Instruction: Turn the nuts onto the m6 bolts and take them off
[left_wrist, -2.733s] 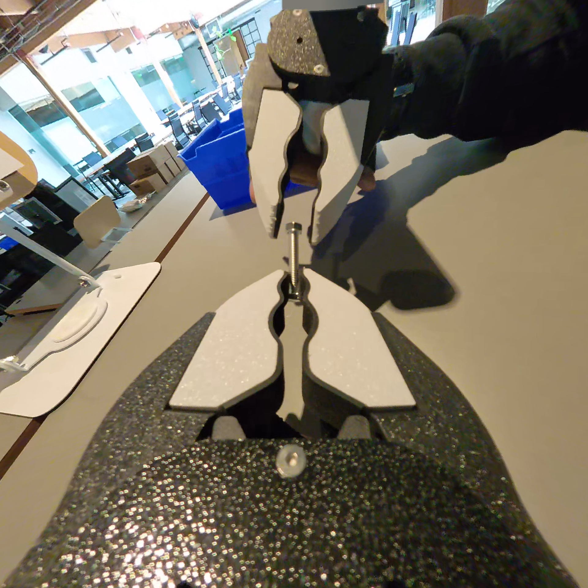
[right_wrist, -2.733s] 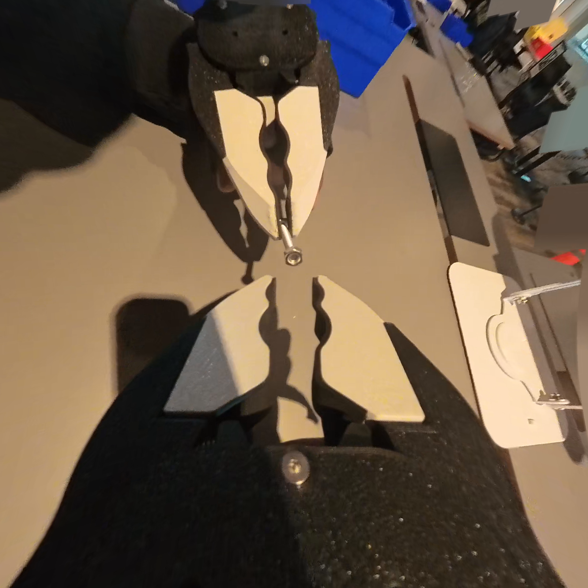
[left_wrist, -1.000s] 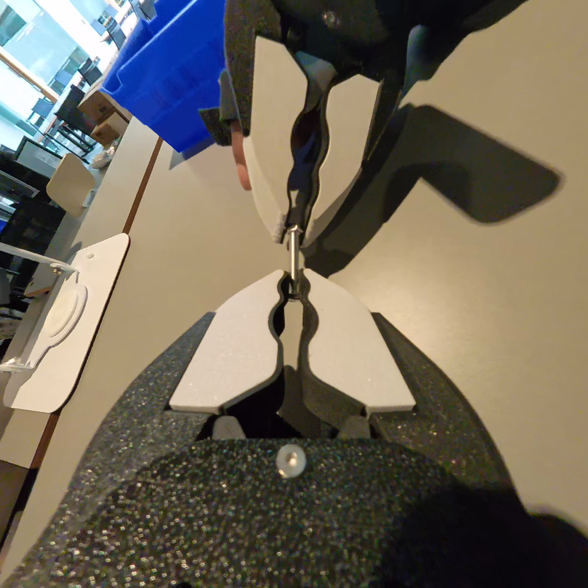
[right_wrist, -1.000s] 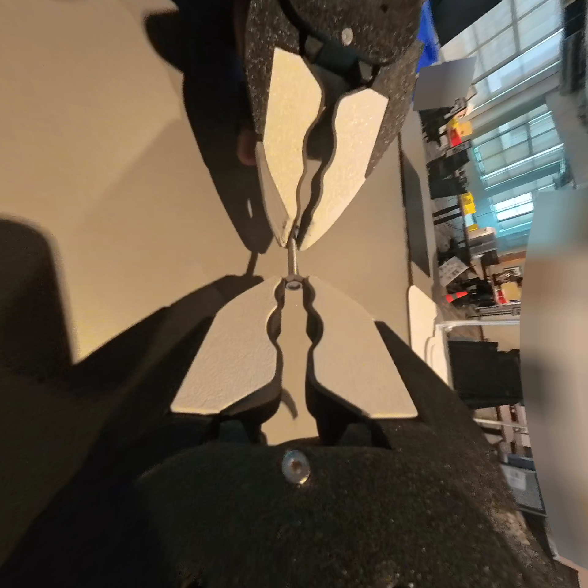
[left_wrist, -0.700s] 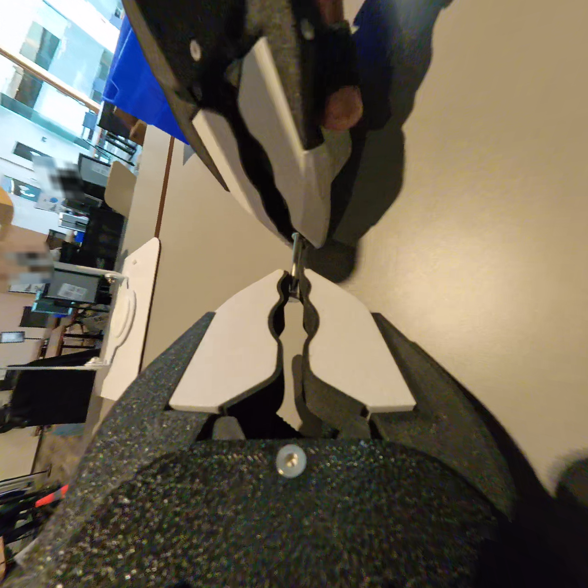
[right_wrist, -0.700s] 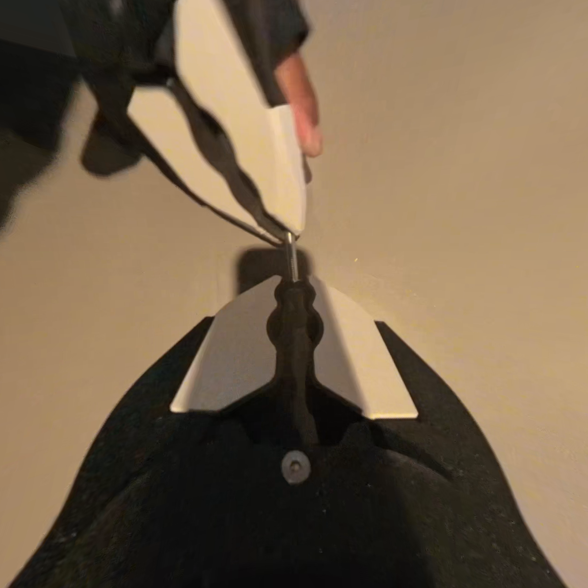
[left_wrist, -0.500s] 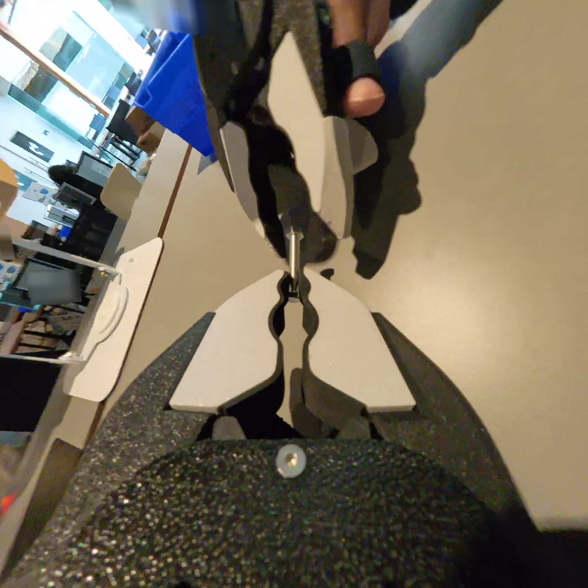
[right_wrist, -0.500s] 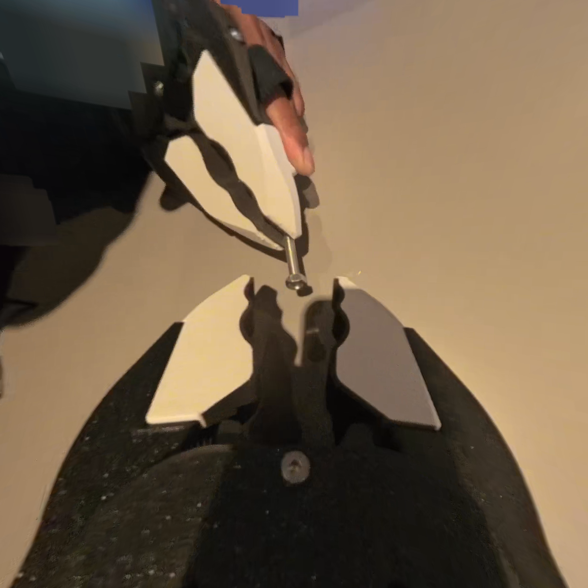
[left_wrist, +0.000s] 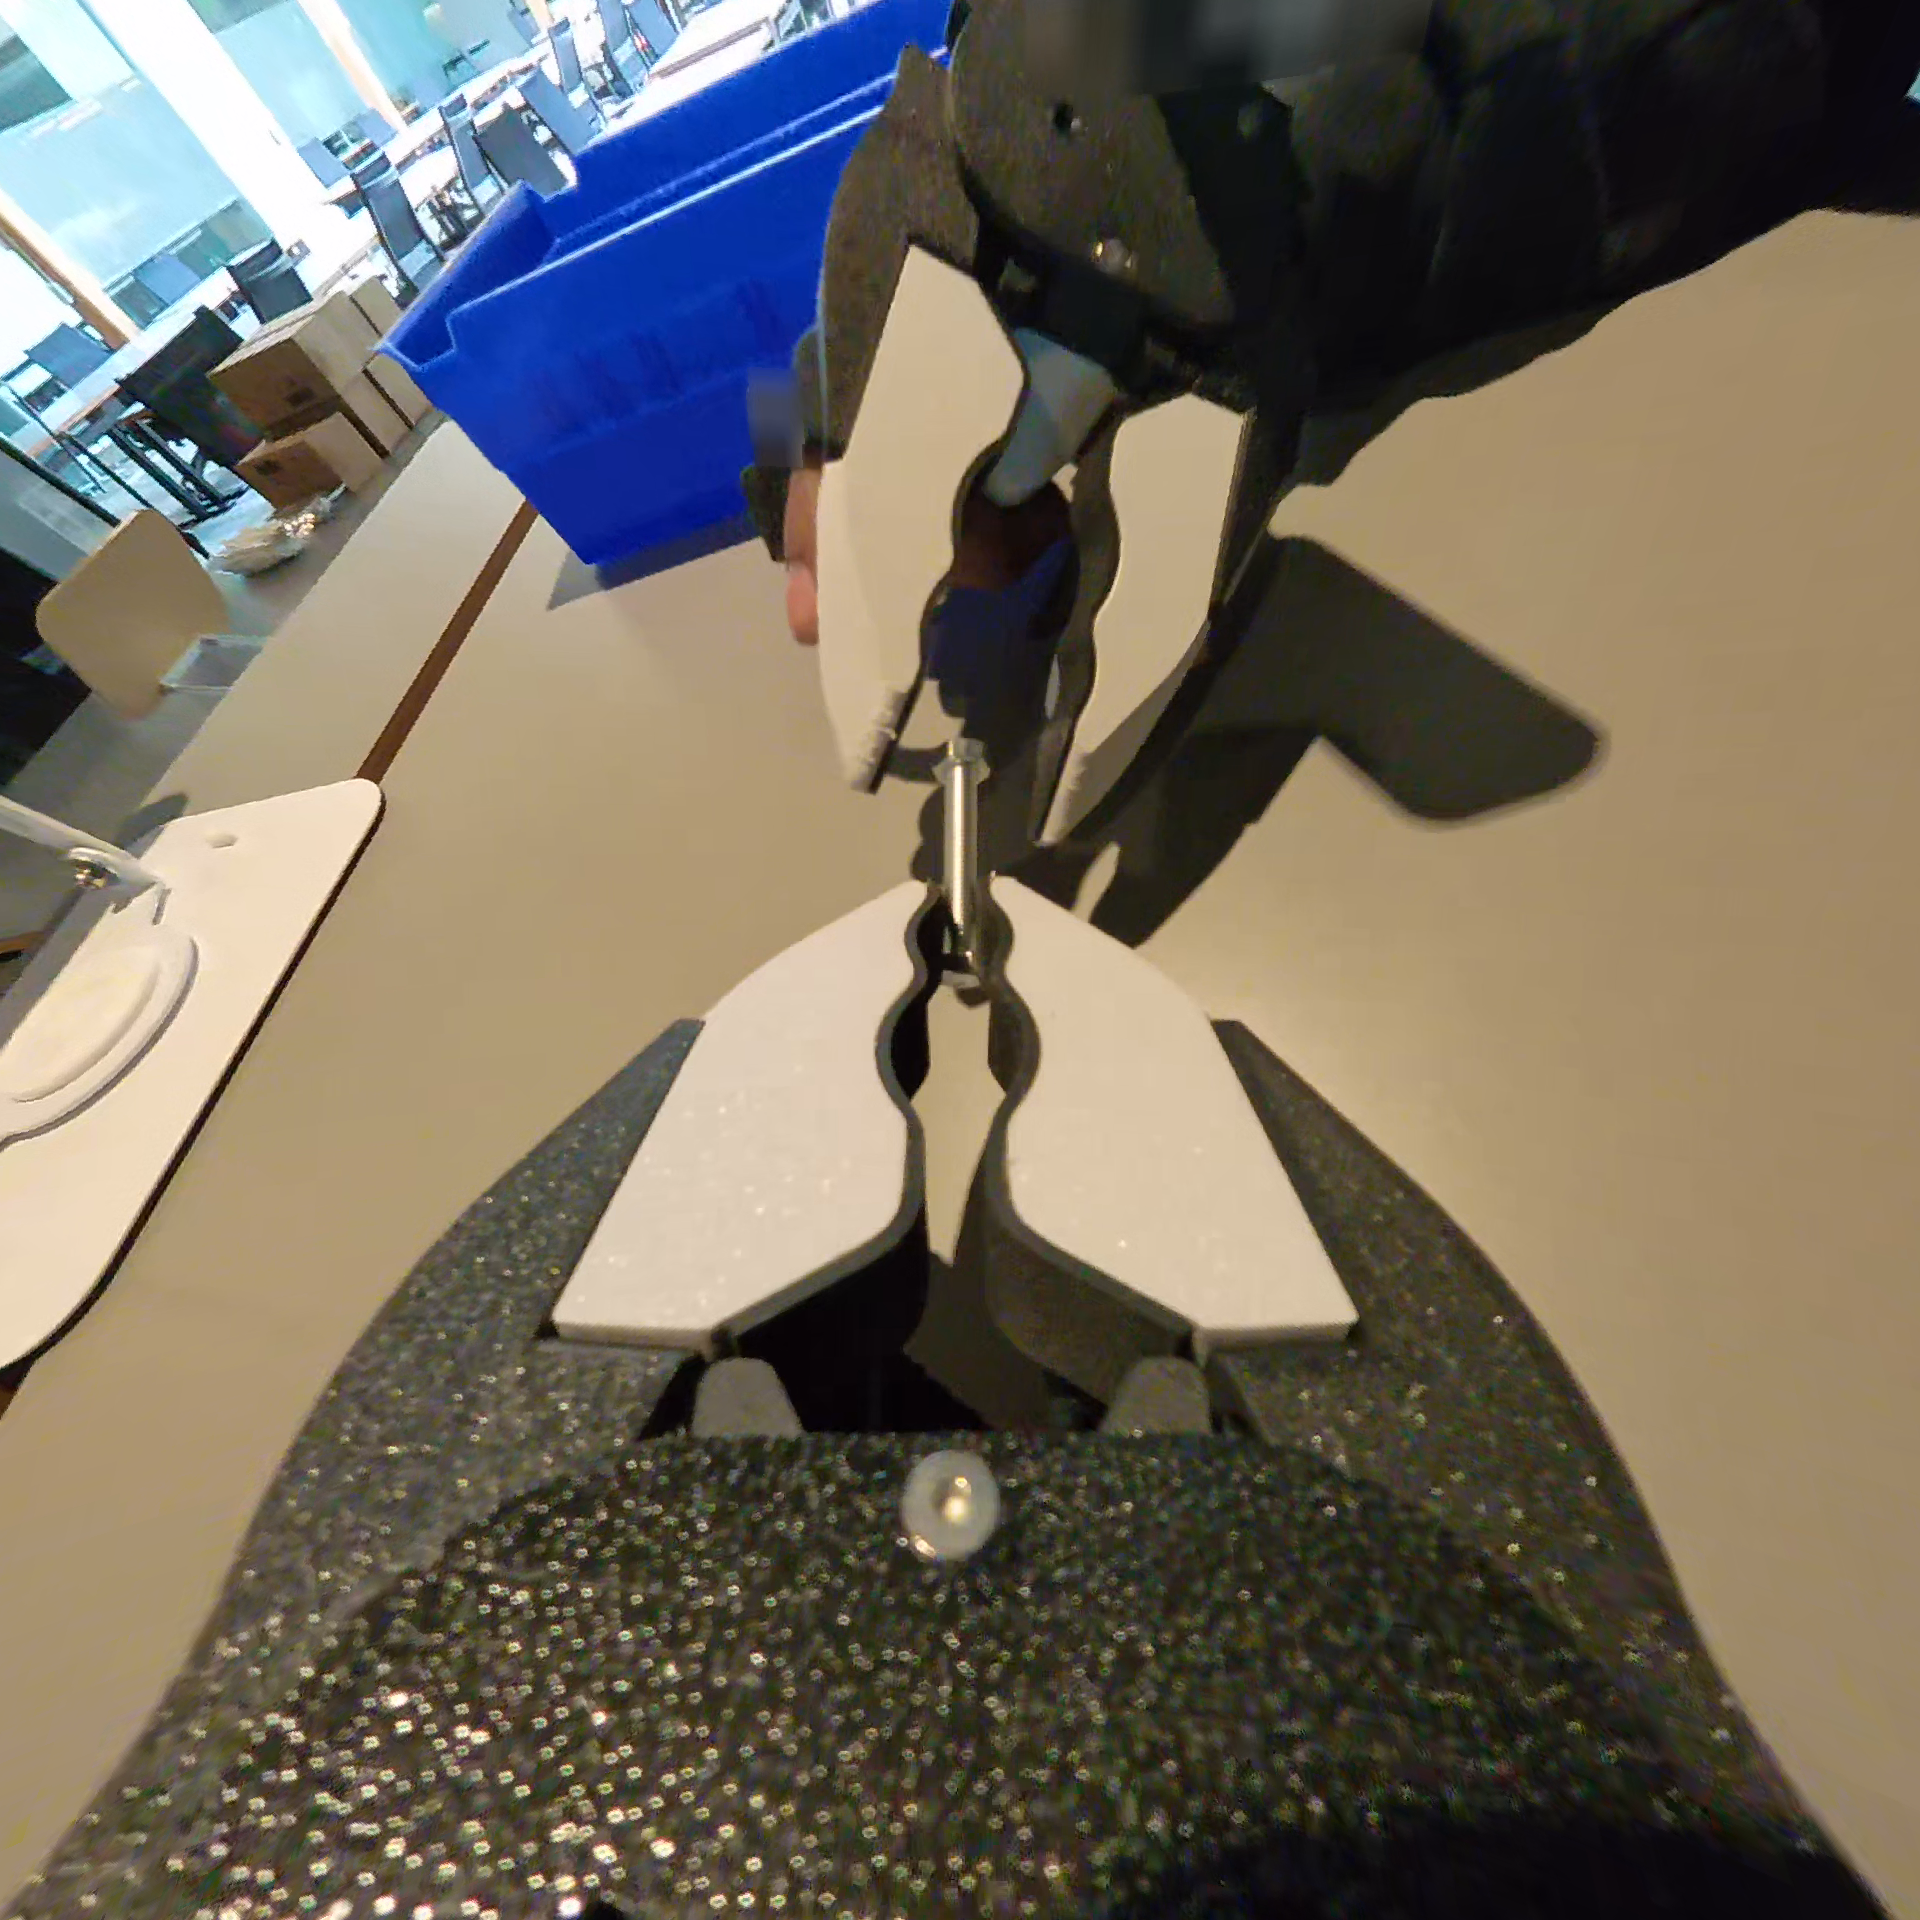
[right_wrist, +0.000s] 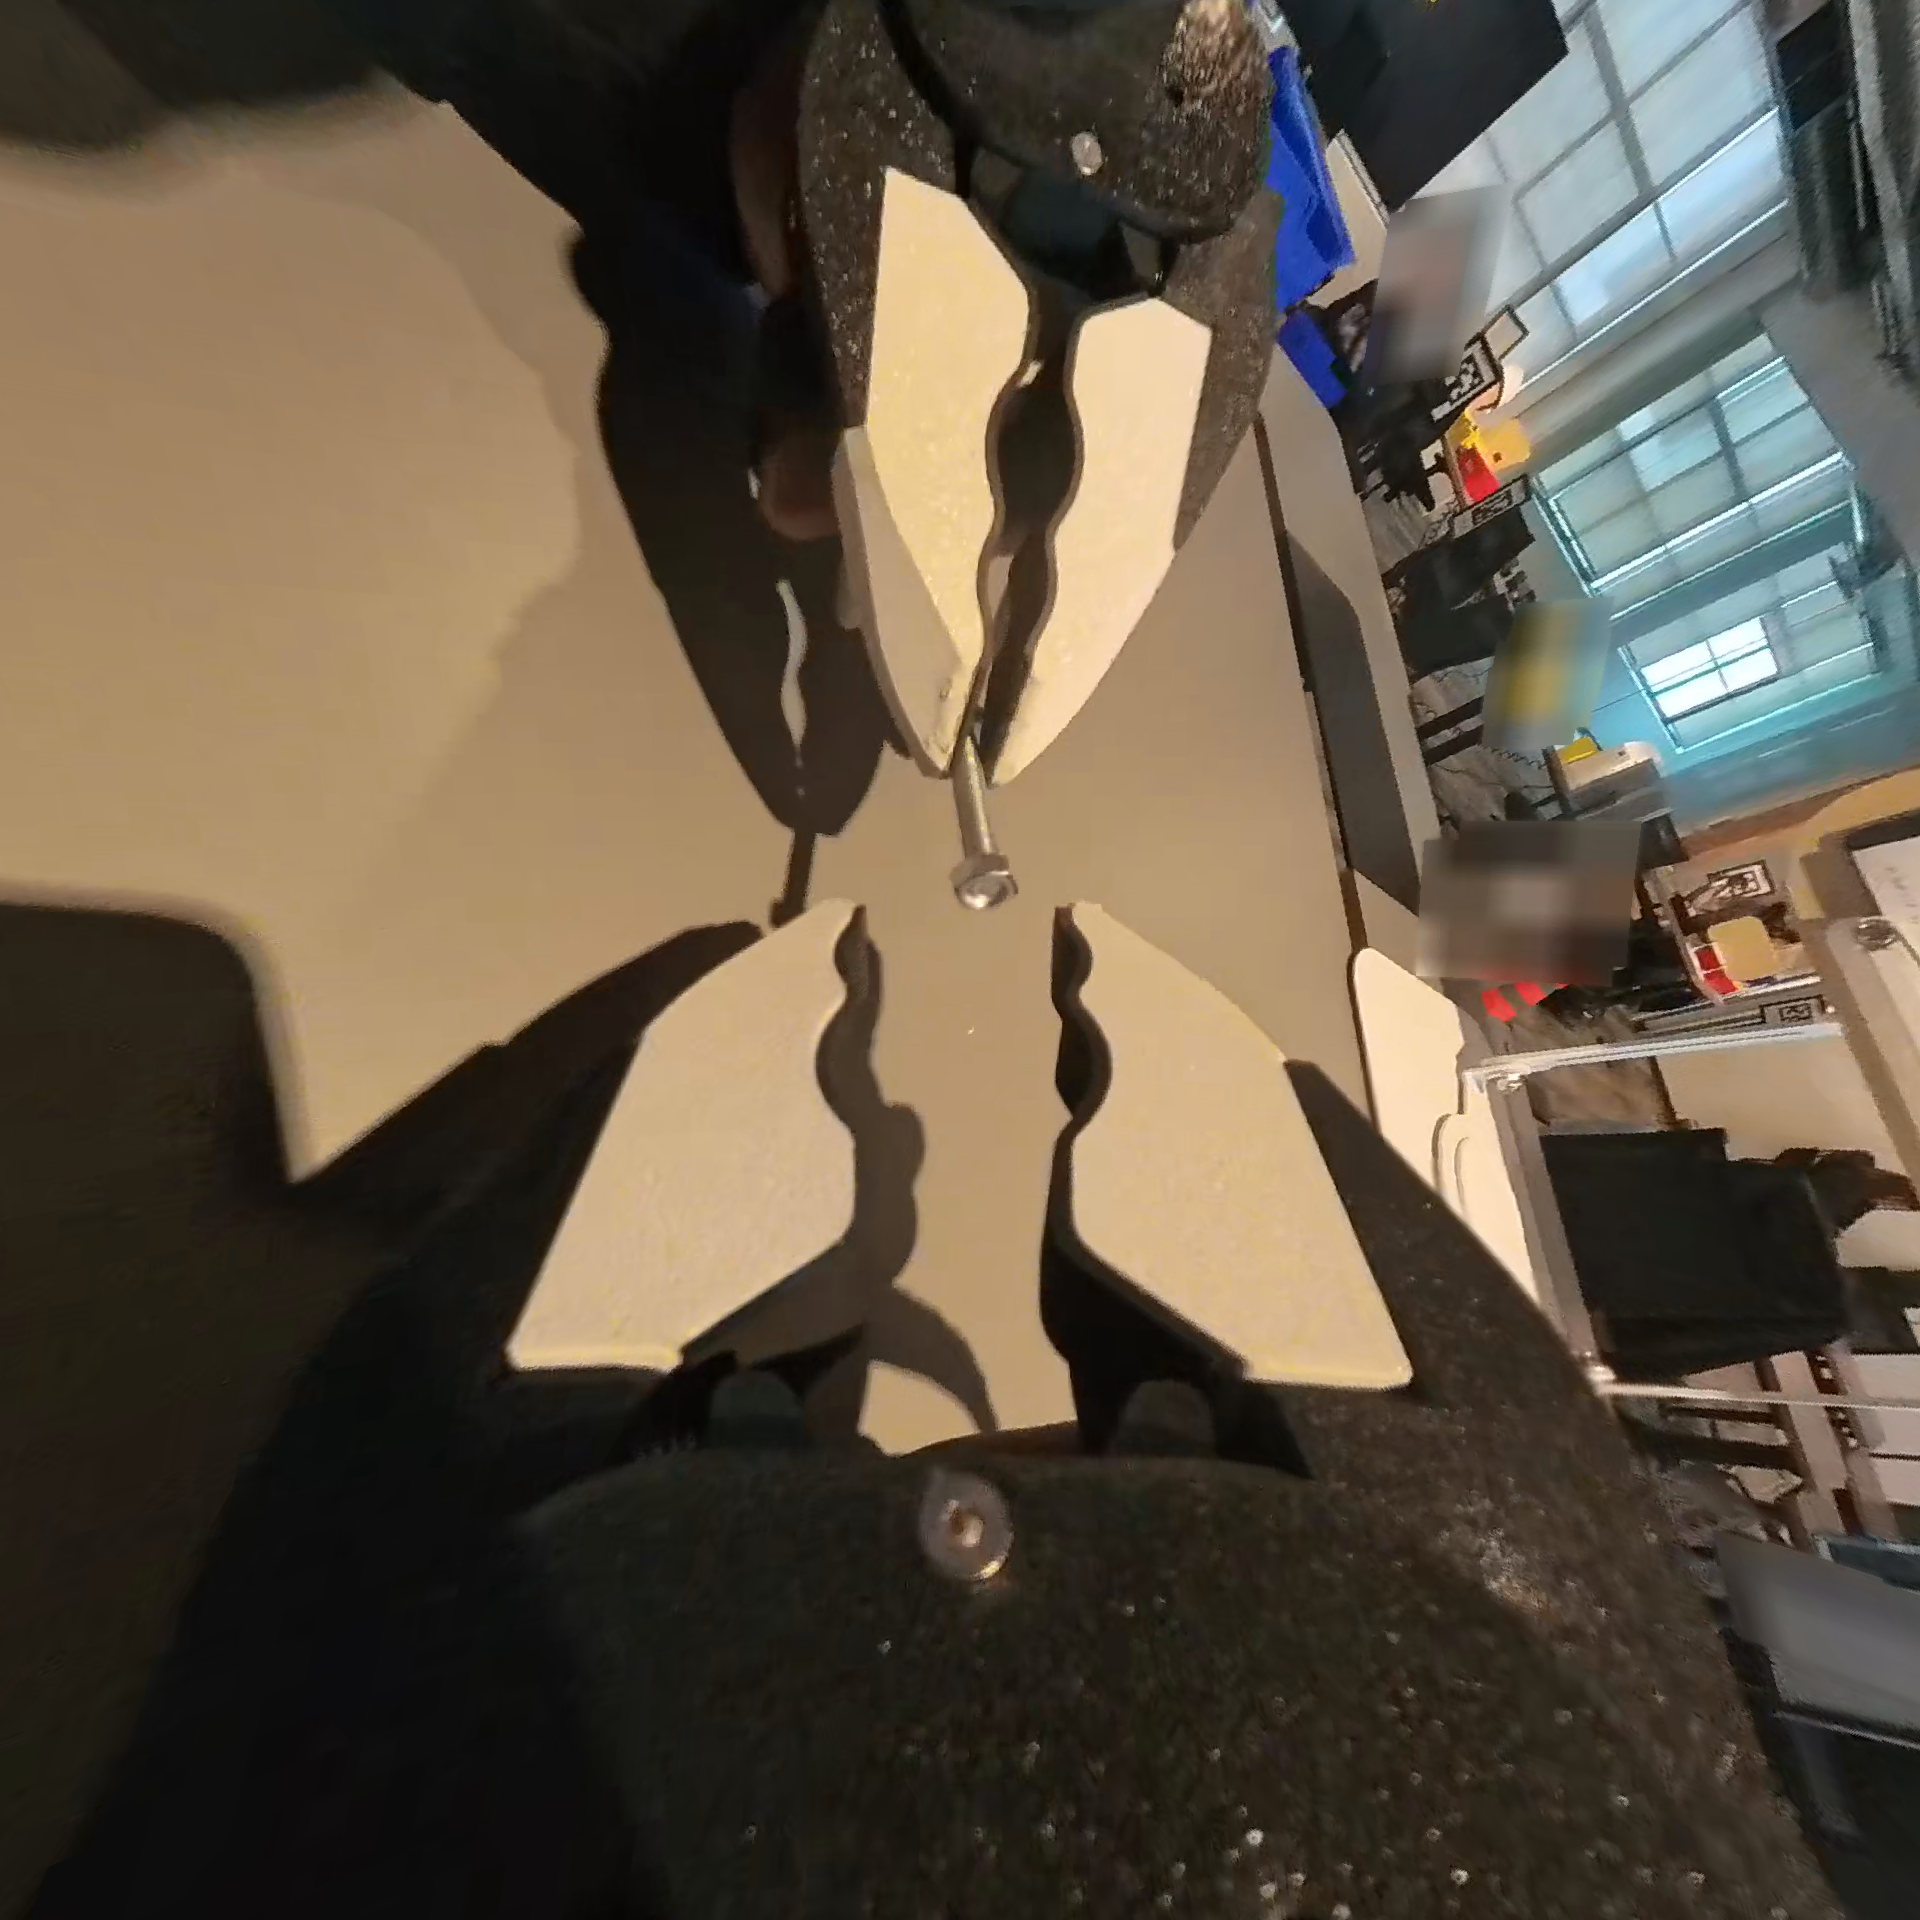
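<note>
Fingers of my right gripper (right_wrist: 961, 920) now stand apart, off the small silver hex nut (right_wrist: 984, 886) they pinched a second ago, while my left gripper (left_wrist: 961, 914) stays clamped on the slim steel bolt (left_wrist: 958, 842), so I judge this a regrip between turns.

- Beige table (left_wrist: 1558, 1039), bare across its near and right side.
- Blue bins (left_wrist: 644, 343) at the far edge, one behind another.
- White board (left_wrist: 208, 987) lying flat at left, round recess in it, clear bracket bolted on.
- Cardboard boxes (left_wrist: 301, 400) on the floor beyond.
- Chairs and desks (left_wrist: 468, 114) farther back, by glass walls.
- Windows (right_wrist: 1714, 436) and cluttered racks, seen from the right wrist.
</note>
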